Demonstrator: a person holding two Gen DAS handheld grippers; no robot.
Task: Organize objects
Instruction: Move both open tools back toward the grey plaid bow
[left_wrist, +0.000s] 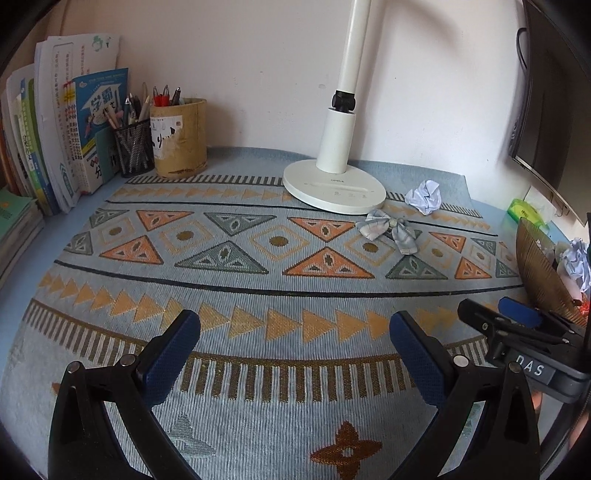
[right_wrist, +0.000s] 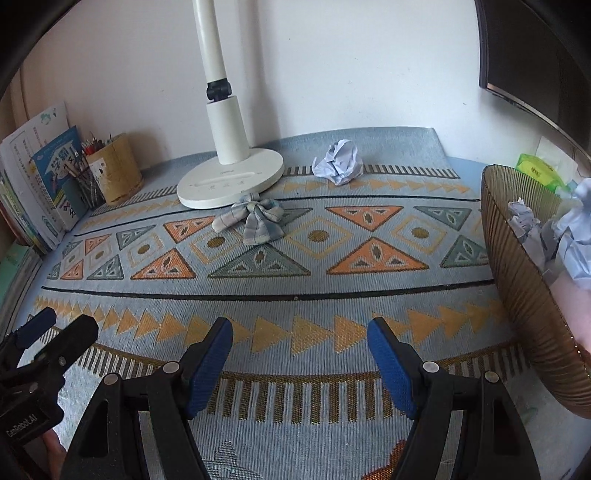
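Note:
A crumpled pale-blue paper ball (left_wrist: 424, 195) (right_wrist: 338, 162) lies on the patterned mat beside the lamp base. A grey plaid fabric bow (left_wrist: 388, 229) (right_wrist: 255, 218) rests just in front of that base. A brown ribbed basket (left_wrist: 535, 266) (right_wrist: 517, 277) at the right holds several crumpled papers (right_wrist: 569, 236). My left gripper (left_wrist: 295, 325) (right_wrist: 61, 326) hovers open over the near part of the mat with nothing between its blue pads. My right gripper (right_wrist: 301, 325) (left_wrist: 487, 308) is open beside it, left of the basket, its jaws bare.
A white lamp base (left_wrist: 332, 184) (right_wrist: 229, 177) stands at the back centre. A mesh pen cup (left_wrist: 135, 147), a bamboo pen holder (left_wrist: 181, 140) and upright books (left_wrist: 74, 129) fill the back left. A green tissue pack (right_wrist: 535, 166) and a dark monitor (left_wrist: 546, 92) are at the right.

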